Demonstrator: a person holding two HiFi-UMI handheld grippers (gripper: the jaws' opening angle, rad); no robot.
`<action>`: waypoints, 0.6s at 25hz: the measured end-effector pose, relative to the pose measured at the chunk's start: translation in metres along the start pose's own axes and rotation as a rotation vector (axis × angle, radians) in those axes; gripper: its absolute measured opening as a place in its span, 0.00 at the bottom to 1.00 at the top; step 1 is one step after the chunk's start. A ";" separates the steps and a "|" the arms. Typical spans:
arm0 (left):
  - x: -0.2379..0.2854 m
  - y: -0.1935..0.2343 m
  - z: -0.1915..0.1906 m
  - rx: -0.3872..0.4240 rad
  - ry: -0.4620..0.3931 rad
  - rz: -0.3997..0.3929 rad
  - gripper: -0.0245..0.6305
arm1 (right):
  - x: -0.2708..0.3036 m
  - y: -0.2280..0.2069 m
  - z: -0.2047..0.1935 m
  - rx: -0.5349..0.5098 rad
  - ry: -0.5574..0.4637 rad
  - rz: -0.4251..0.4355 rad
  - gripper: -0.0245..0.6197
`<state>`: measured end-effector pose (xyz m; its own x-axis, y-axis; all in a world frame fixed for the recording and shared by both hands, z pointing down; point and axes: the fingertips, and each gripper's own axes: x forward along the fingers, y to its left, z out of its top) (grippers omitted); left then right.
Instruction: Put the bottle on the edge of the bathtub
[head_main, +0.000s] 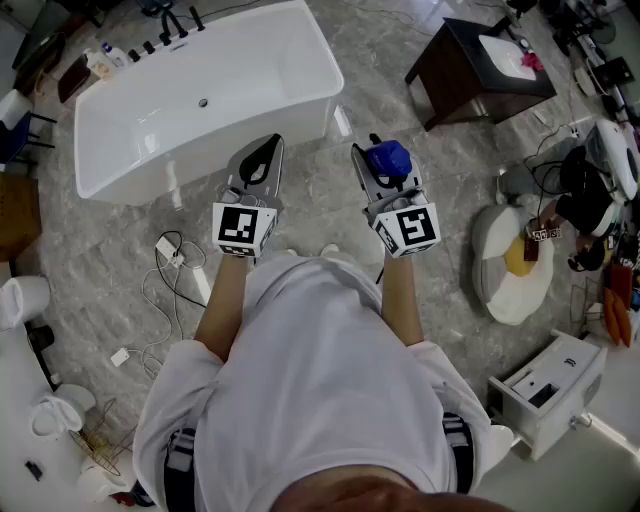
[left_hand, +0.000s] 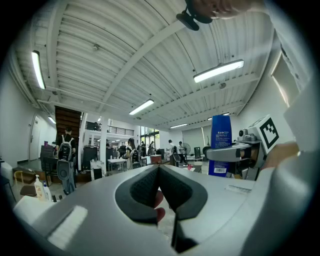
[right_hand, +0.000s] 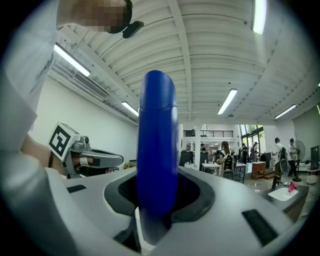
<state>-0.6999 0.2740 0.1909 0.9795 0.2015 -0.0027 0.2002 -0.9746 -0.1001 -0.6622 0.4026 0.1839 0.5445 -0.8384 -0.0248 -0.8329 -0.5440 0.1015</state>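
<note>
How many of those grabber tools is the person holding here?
2. The left gripper, at the head view's left, has its jaws shut on nothing; the right gripper beside it clamps a blue bottle. No others seem hidden.

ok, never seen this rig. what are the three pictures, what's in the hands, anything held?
No robot: a person holds a two-jaw gripper in each hand. The head view comes from a camera on the person's head, looking down at both grippers, a grey floor and a white bathtub ahead. The other two views come from cameras riding on each gripper, looking along its jaws. The left gripper has its jaws together, nothing between them. The right gripper is clamped on an upright blue bottle. The patterned cubes belong to the grippers.
</note>
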 end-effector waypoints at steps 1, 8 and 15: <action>0.005 -0.003 -0.002 -0.002 0.007 0.000 0.03 | 0.000 -0.008 -0.002 -0.004 0.005 -0.001 0.25; 0.037 -0.022 -0.012 -0.011 0.044 -0.004 0.03 | -0.009 -0.054 -0.014 0.017 0.014 0.015 0.25; 0.084 -0.046 -0.033 0.006 0.110 0.010 0.03 | -0.024 -0.114 -0.039 0.020 0.051 0.040 0.25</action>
<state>-0.6262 0.3324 0.2283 0.9782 0.1791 0.1051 0.1902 -0.9760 -0.1066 -0.5768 0.4857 0.2115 0.5144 -0.8570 0.0301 -0.8558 -0.5108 0.0815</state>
